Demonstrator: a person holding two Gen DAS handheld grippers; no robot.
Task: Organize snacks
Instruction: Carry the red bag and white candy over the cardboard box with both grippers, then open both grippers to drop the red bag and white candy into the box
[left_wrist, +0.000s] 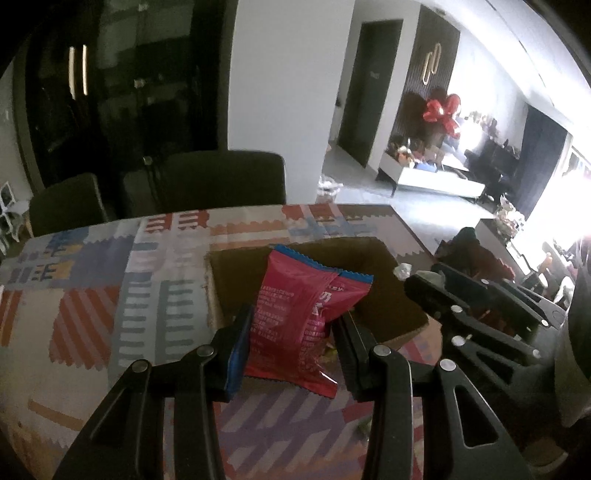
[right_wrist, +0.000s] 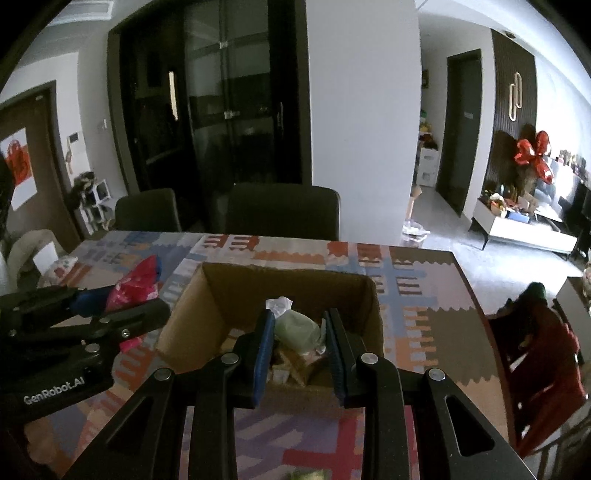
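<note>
1. Red foil, blue-trimmed at its crimped top: one snack packet (left_wrist: 295, 317) is clamped between the two fingers of the left gripper (left_wrist: 291, 332), which press on its sides at a middling width; the packet stands up above the patterned table (left_wrist: 92, 295).
2. One pale green wrapped snack (right_wrist: 297, 328), with a twist of clear wrapper at its top, is pinched between the two fingers of the right gripper (right_wrist: 299, 332), set narrow.
3. Both grippers hang above or just beside one open cardboard box (right_wrist: 192, 314), which sits on the table toward its far right corner. In the right wrist view the green snack shows over the box's opening; in the left wrist view the red packet overlaps the box's near left part.
4. Inside the box lie several brownish items, too dim to count.
5. In the left wrist view the right gripper (left_wrist: 424, 280) shows at the right, beside the box.
6. A small green scrap lies on the table near its near edge.
7. Two dark chairs (right_wrist: 280, 210) stand at the table's far edge.
</note>
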